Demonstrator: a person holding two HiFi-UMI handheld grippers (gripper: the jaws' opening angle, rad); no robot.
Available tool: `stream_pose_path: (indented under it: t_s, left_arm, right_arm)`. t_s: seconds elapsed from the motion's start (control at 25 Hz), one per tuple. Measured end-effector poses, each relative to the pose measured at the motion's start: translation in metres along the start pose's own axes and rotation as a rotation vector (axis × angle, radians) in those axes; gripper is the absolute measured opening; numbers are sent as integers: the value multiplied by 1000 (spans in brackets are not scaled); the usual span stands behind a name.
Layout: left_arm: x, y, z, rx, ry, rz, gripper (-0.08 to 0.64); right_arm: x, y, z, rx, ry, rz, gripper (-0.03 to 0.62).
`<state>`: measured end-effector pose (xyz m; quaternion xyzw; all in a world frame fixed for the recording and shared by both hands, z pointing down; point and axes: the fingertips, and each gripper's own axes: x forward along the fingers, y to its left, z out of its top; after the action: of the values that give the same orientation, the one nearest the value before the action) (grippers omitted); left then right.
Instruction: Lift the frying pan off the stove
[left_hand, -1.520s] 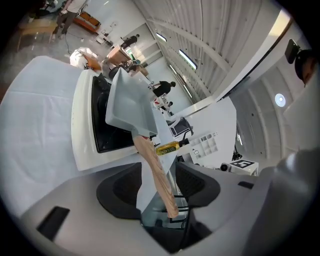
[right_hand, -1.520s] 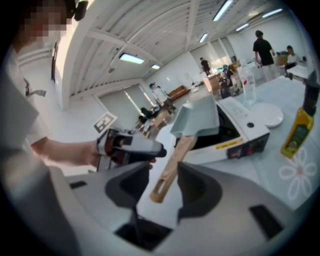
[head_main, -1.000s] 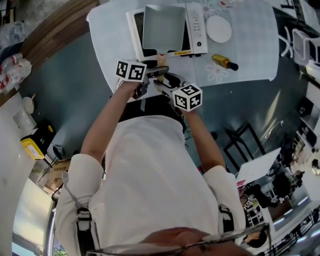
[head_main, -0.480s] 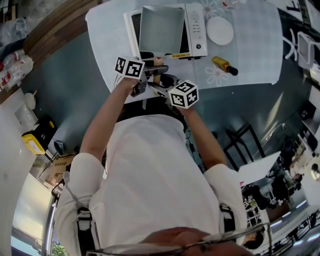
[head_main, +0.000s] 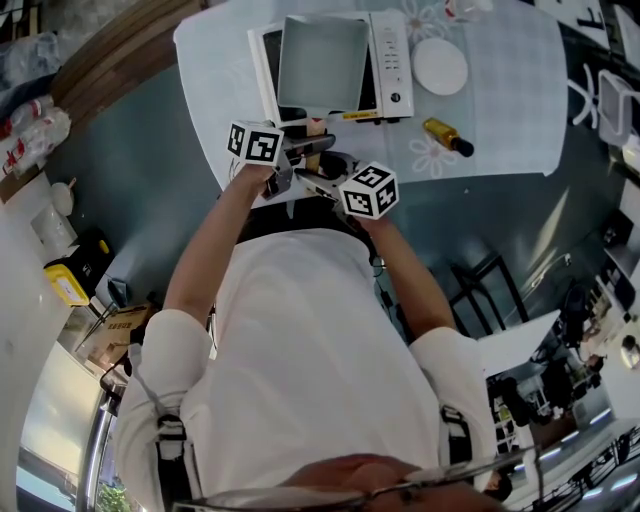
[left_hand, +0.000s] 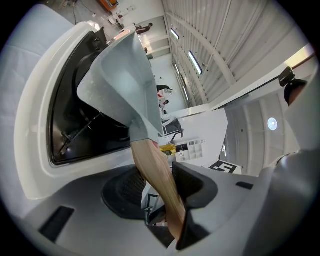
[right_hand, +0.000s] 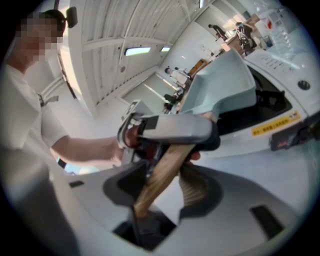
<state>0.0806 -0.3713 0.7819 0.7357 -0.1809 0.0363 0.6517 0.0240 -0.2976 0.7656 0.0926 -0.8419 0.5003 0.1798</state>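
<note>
Where the frying pan (head_main: 322, 55) is set: flat on the dark top of the white stove (head_main: 392, 50), which is placed on a pale table (head_main: 500, 90).
Handle (head_main: 316, 127): wooden, pointed toward the person, and met by both grippers.
Left gripper (left_hand: 161, 192): its jaws have just been closing, and the handle is clamped between the pads, close to the pan.
Right gripper (right_hand: 162, 192): its jaws have just been closing slightly and are held wide. The handle's end is taken in between them and laid against one pad, with no firm squeeze seen.
Beside the stove: a white disc (head_main: 440, 66) and a small bottle (head_main: 447, 137) are laid on the table.
</note>
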Motion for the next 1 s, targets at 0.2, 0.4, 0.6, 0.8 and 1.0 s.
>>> stream_pose_path:
  t_s: [0.2,0.4,0.6,0.8,1.0]
  left_arm:
    - [-1,-1,1,16,-23,6,189]
    - [-3,-9,-4,43,-43,-4,189]
    - [-12,-25,-8,48,-56,-14,189]
    - [-28,-46,-25,78,-46,-39,189]
    - [-53,-63,-52,92,-42,-48,189]
  right_arm:
    - [-2,3,2,-9,-6,1,222]
    - [-9,12,-1,-46,-1,-19,222]
    - [-12,28,-3,-60,-2,-28,224]
    - [-9,54,-12,-84,-7,-41,225]
    - [-2,89,-31,-93,-13,-53,227]
